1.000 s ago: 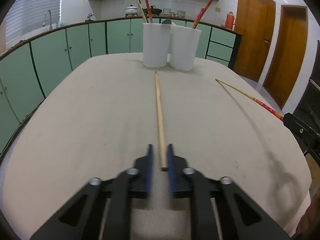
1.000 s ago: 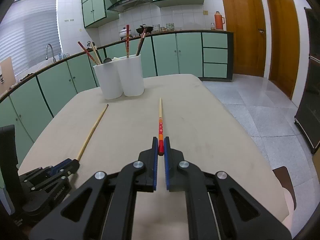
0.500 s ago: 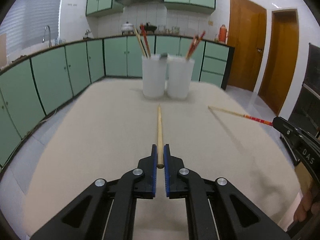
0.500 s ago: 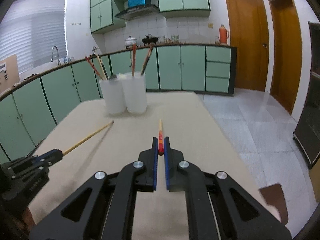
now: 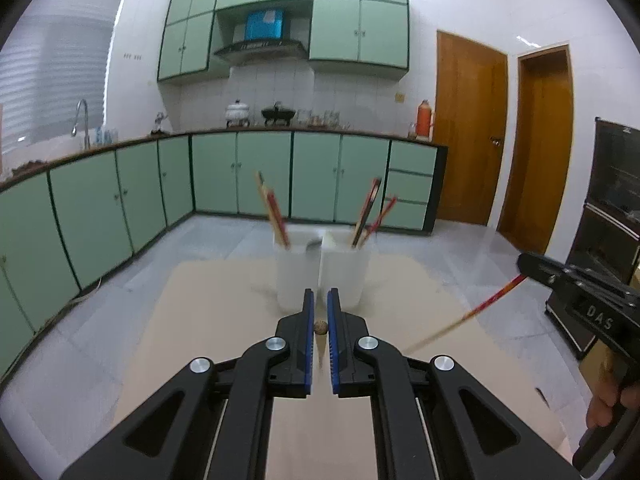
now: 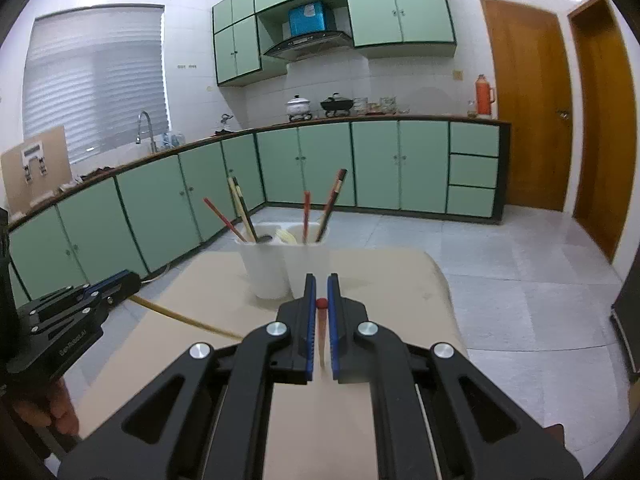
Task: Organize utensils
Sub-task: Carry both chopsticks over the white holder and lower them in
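Observation:
My left gripper [image 5: 320,316] is shut on a plain wooden chopstick [image 5: 321,327], held by its thick end with the tip hanging down over the table. My right gripper [image 6: 321,300] is shut on a red-ended chopstick [image 6: 321,303], also tilted tip down. Each shows in the other view: the red-ended chopstick [image 5: 476,312] at right, the wooden chopstick [image 6: 188,320] at left. Two white holder cups [image 5: 298,272] [image 5: 344,272] stand side by side at the table's far end with several chopsticks in them. Both grippers are raised above the table, short of the cups.
The beige table [image 6: 392,272] ends just behind the cups. Green cabinets [image 6: 320,160] and a counter run along the far wall. Wooden doors [image 6: 524,100] are at right. A dark oven unit [image 5: 608,208] stands at the far right.
Both grippers have lifted their chopsticks off the table and tipped upward, so the sticks now hang down from the jaws. The left gripper closed on the wooden chopstick about one second ago.

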The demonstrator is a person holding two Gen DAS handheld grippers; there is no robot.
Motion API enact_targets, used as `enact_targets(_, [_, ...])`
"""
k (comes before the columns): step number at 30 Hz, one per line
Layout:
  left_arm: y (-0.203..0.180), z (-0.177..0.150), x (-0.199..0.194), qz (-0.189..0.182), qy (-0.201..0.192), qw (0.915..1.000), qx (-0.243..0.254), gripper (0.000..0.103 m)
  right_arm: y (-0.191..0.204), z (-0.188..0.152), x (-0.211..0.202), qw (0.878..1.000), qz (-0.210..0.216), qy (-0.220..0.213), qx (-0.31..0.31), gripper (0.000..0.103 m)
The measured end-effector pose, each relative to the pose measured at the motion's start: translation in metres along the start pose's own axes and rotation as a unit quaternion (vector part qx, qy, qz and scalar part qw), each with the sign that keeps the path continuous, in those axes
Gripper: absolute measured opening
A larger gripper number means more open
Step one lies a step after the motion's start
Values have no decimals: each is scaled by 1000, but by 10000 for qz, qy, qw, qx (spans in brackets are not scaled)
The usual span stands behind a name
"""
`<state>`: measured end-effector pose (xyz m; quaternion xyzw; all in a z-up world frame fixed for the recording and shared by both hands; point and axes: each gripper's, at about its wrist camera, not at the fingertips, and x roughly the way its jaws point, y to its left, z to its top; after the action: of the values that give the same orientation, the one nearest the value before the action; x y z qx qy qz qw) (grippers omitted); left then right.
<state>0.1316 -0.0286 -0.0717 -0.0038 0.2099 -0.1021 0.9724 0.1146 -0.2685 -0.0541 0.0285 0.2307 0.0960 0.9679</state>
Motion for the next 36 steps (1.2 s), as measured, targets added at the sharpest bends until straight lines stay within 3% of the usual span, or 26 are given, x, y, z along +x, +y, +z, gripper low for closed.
enact_targets(9, [-5, 44, -1, -360, -219, 9990, 164, 6, 4, 57, 9, 9991, 430, 49, -33, 5])
enact_targets(17, [-1, 78, -2, -563, -459, 9973, 148, 6, 16, 116, 16, 9970, 696, -239, -226, 5])
enact_targets(30, [18, 177, 40, -411, -1253, 9912, 79, 6, 17, 215, 66, 9941, 634, -762, -448, 5])
enact_targets(36, [28, 212, 82, -271, -1399, 9898, -78, 6, 6, 234, 113, 9955, 452, -713, -431, 5])
